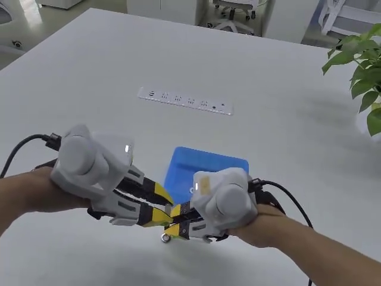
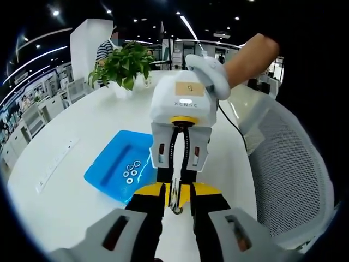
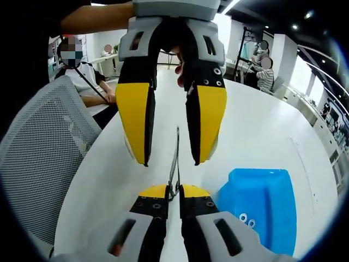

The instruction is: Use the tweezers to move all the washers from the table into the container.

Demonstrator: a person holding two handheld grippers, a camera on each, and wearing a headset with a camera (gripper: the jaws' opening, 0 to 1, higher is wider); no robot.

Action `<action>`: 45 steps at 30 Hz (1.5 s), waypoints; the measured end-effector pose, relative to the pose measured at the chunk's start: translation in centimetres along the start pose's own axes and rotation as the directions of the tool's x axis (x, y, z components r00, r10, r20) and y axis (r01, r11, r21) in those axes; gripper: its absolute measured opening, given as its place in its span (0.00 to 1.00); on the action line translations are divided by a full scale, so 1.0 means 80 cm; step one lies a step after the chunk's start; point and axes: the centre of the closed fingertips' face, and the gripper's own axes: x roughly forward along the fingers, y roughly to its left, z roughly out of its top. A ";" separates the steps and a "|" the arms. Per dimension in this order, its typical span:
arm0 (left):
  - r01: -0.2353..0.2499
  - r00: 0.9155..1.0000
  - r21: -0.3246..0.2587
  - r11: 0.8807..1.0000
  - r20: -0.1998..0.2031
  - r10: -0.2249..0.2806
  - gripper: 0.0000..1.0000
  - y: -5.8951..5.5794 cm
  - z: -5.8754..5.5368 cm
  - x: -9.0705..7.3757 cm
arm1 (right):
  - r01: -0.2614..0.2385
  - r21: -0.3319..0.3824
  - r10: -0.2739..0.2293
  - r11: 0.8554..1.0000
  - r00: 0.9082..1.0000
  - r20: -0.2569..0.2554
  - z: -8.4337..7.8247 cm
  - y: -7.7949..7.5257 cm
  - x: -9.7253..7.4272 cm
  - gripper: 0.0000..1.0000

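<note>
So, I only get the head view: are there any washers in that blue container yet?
Observer: Yes, the left gripper view shows several washers lying inside the container.
Operator: And what are the two hand-held grippers fiddling with?
Observer: The tweezers; the right hand-held gripper is shut on them.
Operator: And the other one?
Observer: The left hand-held gripper has its jaws apart, either side of the tweezers' tip.
</note>
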 end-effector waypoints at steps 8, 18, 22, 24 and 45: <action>-0.029 0.999 -0.066 0.997 0.044 0.032 0.39 -0.002 0.000 -0.006 | 0.011 0.003 -0.011 1.000 1.000 0.017 0.011 -0.001 -0.011 0.08; -0.074 0.994 -0.123 0.990 0.076 0.084 0.59 -0.002 -0.007 -0.012 | 0.023 -0.009 -0.023 1.000 0.999 0.030 0.026 -0.002 -0.027 0.08; -0.090 0.990 -0.151 0.984 0.094 0.105 0.65 0.000 -0.009 -0.017 | 0.027 -0.011 -0.027 1.000 0.999 0.031 0.032 -0.004 -0.037 0.08; -0.095 0.987 -0.163 0.982 0.112 0.114 0.69 0.001 -0.007 -0.019 | 0.030 -0.013 -0.029 0.999 0.999 0.033 0.035 -0.006 -0.043 0.08; -0.136 0.974 -0.224 0.965 0.149 0.172 0.98 0.007 -0.003 -0.025 | 0.057 -0.007 -0.057 0.998 0.998 0.039 0.047 -0.041 -0.108 0.08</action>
